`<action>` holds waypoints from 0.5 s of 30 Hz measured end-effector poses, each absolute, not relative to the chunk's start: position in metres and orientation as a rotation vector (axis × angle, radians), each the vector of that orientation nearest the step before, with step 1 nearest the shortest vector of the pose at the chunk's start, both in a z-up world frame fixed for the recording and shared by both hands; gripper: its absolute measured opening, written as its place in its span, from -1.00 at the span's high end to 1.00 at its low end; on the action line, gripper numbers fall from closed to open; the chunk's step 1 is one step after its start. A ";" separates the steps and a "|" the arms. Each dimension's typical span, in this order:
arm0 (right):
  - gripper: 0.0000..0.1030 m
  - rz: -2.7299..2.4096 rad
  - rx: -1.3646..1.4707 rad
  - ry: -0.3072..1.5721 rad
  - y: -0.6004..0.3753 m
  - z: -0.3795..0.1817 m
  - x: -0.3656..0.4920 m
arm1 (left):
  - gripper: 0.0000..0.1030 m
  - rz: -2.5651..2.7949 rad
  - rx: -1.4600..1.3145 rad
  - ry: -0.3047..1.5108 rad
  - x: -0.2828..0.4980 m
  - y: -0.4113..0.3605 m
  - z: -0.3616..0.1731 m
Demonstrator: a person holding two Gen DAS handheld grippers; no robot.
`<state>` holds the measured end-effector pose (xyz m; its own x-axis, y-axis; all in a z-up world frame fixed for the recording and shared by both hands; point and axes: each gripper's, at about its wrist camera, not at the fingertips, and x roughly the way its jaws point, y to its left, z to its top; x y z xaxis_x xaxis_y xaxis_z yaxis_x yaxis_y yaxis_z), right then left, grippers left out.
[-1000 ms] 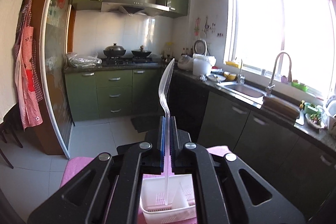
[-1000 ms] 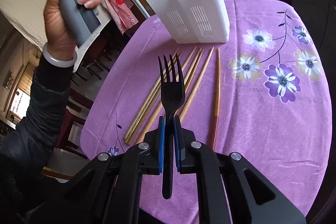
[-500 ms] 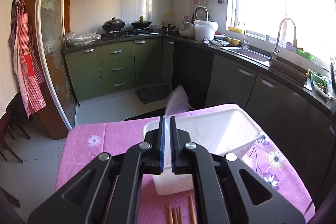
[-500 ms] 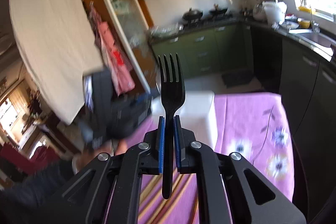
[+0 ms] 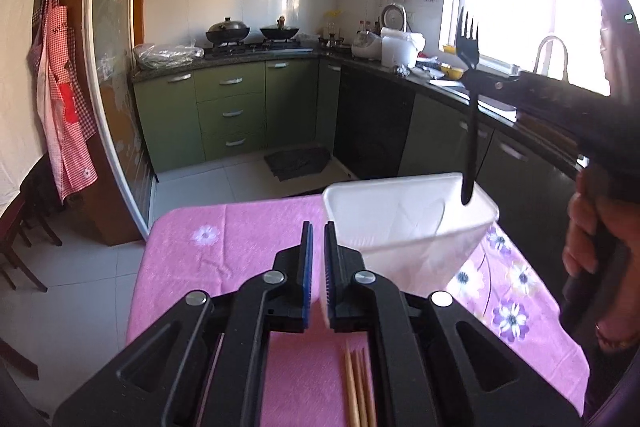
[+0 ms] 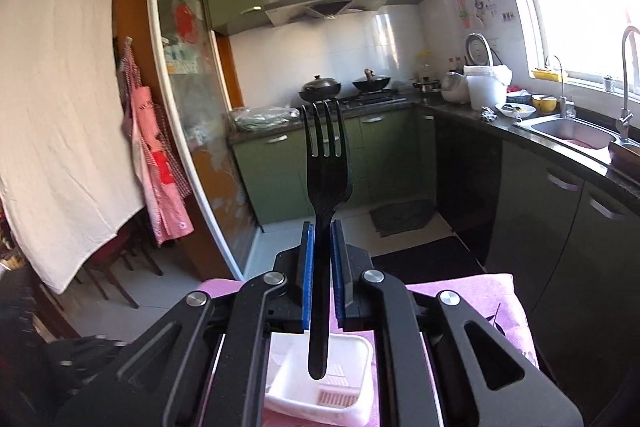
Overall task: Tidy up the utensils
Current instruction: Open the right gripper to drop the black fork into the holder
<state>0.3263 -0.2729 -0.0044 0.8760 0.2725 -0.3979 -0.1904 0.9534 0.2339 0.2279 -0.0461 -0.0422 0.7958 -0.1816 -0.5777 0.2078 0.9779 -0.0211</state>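
**Desk:** What does the right-hand camera show?

**Photographer:** The right gripper (image 6: 321, 247) has its fingers clamped on the handle of a black plastic fork (image 6: 325, 187), tines up at twelve o'clock. The handle tip hangs at six o'clock, just above the open mouth of a white utensil caddy (image 6: 352, 399) standing on the purple-clothed worktop (image 6: 472, 291).

**Desk:** And the left?

**Photographer:** The left gripper (image 5: 316, 267) holds nothing; its fingers stand a narrow gap apart, pointed at the pink floral worktop (image 5: 224, 259). The caddy (image 5: 404, 227) sits at about two o'clock from those fingers. Wooden chopsticks (image 5: 358, 391) lie on the cloth at six o'clock, under the gripper body. From here the fork (image 5: 470, 99) is seen upright over the caddy's far right corner, with the person's hand (image 5: 588, 231) at three o'clock.

**Desk:** Risks?

**Photographer:** By my reading, the fork is about to go in handle-first. Its tip looks close to the rim near that corner, so a release slightly off line could land it on the edge and send it over the side onto the cloth. The caddy looks light; a knock from the descending gripper could shove or tip it. The fork also appears to lean slightly in the fingers, so it may catch an inner divider rather than slide down. Whether anything is already in the caddy, I cannot tell.
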 end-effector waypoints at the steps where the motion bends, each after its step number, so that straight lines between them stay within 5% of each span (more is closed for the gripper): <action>1: 0.82 0.242 0.187 0.447 -0.273 -0.011 0.329 | 0.89 -0.205 0.051 0.636 0.223 -0.043 -0.045; 8: 0.80 0.244 0.115 0.468 -0.265 -0.053 0.307 | 0.89 -0.183 0.101 0.766 0.194 -0.028 -0.067; 12: 0.38 0.240 0.093 0.467 -0.265 -0.060 0.283 | 0.89 -0.190 0.113 0.862 0.188 -0.024 -0.082; 15: 0.38 0.240 0.109 0.441 -0.273 -0.053 0.262 | 0.89 -0.218 0.111 0.943 0.184 -0.026 -0.092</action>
<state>0.2617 -0.2733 -0.0528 0.8767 0.2531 -0.4091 -0.2062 0.9660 0.1556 0.1836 -0.0263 -0.0922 0.5676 -0.1370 -0.8118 0.2338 0.9723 -0.0006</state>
